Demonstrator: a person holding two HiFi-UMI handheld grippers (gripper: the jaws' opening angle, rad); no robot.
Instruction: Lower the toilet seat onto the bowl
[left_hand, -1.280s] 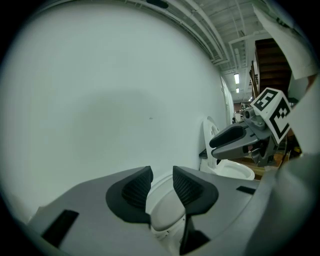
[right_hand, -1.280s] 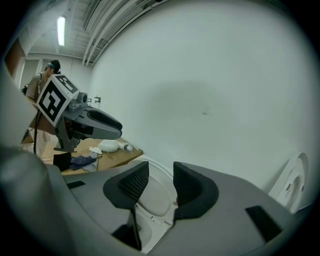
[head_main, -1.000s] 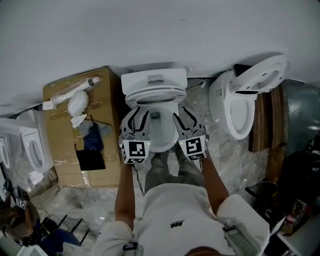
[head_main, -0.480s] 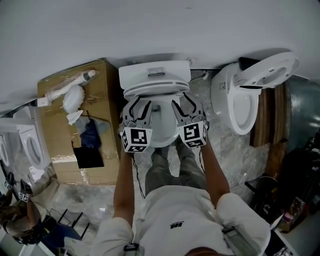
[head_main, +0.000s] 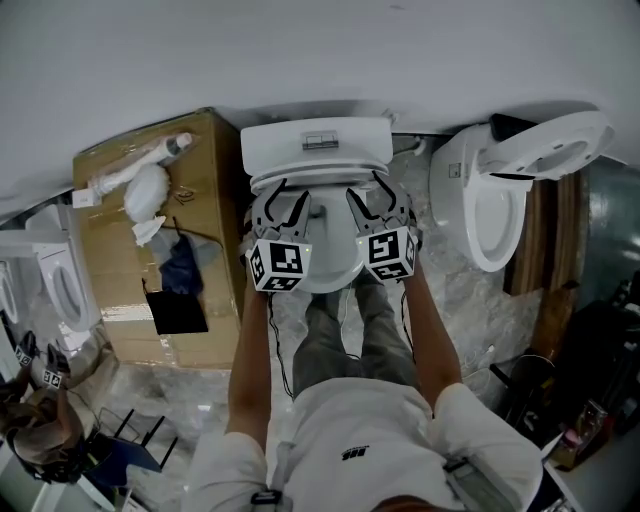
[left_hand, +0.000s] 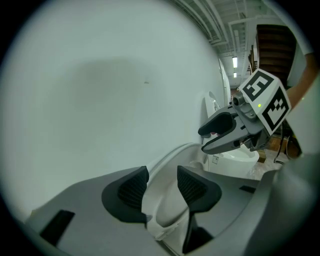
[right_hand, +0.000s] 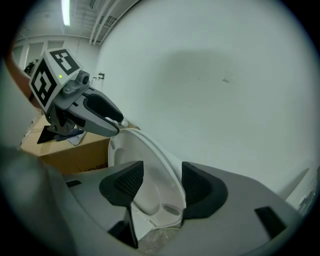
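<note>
The person stands over the toilet with the bowl at their feet. The toilet seat is up, standing on edge in front of the tank, not yet down on the bowl. The left tongs are partly apart and opening; the seat's rim runs between the pads, but they have no hold on it. The right tongs stand wider, also opening, with the seat's other side loose in their gap. A cardboard box stands just beside the toilet on the person's left, and a second toilet on the right.
</note>
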